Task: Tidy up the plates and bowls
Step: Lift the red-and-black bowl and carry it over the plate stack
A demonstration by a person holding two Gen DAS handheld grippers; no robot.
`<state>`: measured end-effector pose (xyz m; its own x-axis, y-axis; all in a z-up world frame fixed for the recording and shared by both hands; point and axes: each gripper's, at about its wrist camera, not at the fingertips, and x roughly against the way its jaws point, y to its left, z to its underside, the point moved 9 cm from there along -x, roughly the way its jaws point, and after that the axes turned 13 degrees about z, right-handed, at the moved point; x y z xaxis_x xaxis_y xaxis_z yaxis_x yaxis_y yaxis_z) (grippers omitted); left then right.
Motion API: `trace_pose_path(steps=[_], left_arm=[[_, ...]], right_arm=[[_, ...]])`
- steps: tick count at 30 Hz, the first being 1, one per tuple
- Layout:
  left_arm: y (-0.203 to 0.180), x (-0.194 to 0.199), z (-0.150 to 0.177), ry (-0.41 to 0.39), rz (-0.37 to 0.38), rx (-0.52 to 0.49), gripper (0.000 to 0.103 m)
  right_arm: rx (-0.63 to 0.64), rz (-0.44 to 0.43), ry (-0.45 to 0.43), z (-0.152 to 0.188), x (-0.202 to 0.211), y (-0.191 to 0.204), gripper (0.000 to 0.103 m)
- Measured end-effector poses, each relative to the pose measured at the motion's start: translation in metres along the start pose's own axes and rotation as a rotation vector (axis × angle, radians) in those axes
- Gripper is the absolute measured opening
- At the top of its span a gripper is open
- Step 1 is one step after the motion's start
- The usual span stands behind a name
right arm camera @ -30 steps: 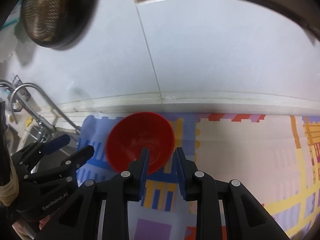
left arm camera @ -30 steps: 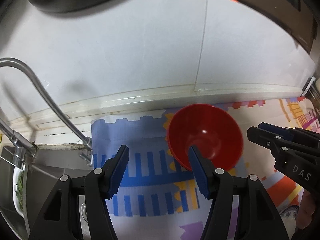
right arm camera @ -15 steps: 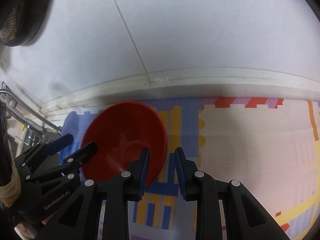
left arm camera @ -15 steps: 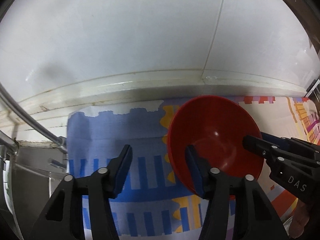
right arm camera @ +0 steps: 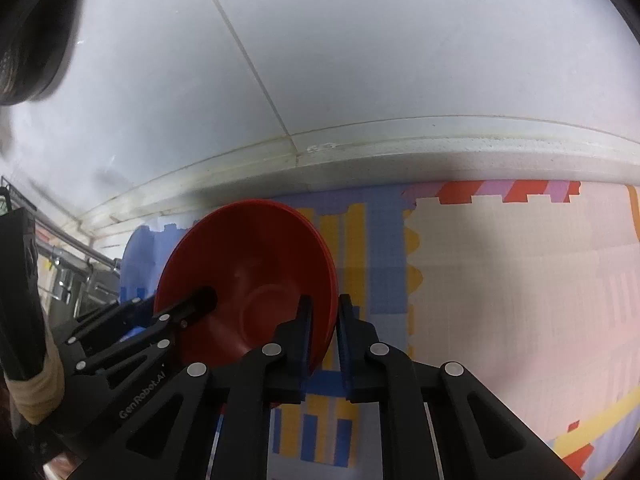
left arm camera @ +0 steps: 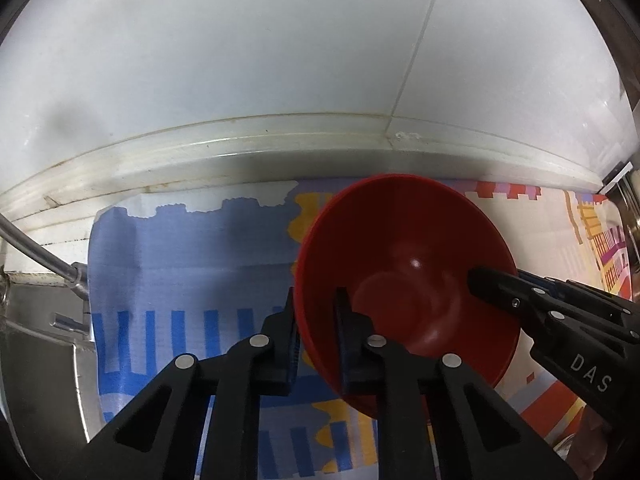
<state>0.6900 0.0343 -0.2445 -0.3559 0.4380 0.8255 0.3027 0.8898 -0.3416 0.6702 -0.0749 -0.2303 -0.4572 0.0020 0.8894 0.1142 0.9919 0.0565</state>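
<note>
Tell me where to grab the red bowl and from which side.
Grip the red bowl by its thin flared rim, coming from the near edge. The left gripper and right gripper each straddle the rim wall, one finger inside, one outside.

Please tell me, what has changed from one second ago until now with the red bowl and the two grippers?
Both grippers moved in on the red bowl. The left gripper, wide open before, closed on the bowl's left rim; the right gripper now pinches the opposite rim. The bowl looks tilted. The patterned mat and the white tiled wall stayed as they were.
</note>
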Motion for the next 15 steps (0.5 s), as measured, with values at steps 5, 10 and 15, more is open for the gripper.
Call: trace_pose_path(steps=[5, 10, 15], left_arm=[[-0.006, 0.0, 0.0, 0.0, -0.011, 0.005, 0.016], [-0.014, 0.012, 0.003, -0.014, 0.002, -0.003, 0.016], [-0.028, 0.031, 0.007, -0.036, 0.025, -0.021, 0.016]], right_arm=[[-0.02, 0.004, 0.01, 0.001, 0.001, -0.002, 0.012], [-0.034, 0.012, 0.007, 0.0, 0.007, -0.006, 0.012], [-0.043, 0.02, -0.012, 0.001, 0.024, -0.009, 0.012]])
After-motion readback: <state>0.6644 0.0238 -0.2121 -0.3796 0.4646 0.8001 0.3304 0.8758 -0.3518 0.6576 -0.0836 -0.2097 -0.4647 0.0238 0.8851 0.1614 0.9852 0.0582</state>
